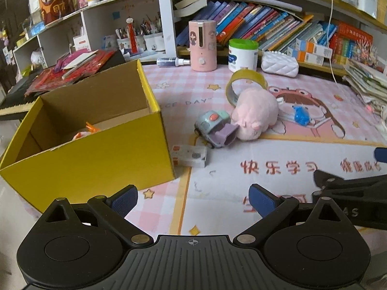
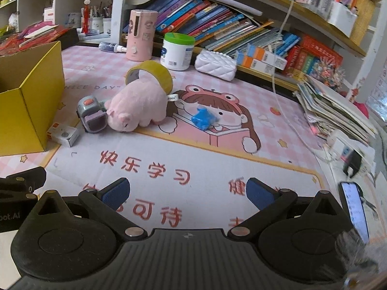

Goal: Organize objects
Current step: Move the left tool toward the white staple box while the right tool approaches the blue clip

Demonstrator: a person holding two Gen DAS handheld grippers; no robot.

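An open yellow cardboard box stands at the left of the pink mat, with an orange and white toy inside. Beside it lie a small white box, a grey-green toy car, a pink plush pig, a yellow tape roll leaning behind the pig, and a blue toy. My left gripper is open and empty, just in front of the box's near corner. My right gripper is open and empty, well short of the toys.
At the back stand a pink humidifier, a white tub with green lid, a spray bottle and a white quilted case, under shelves of books. A stack of papers and a phone lie at the right.
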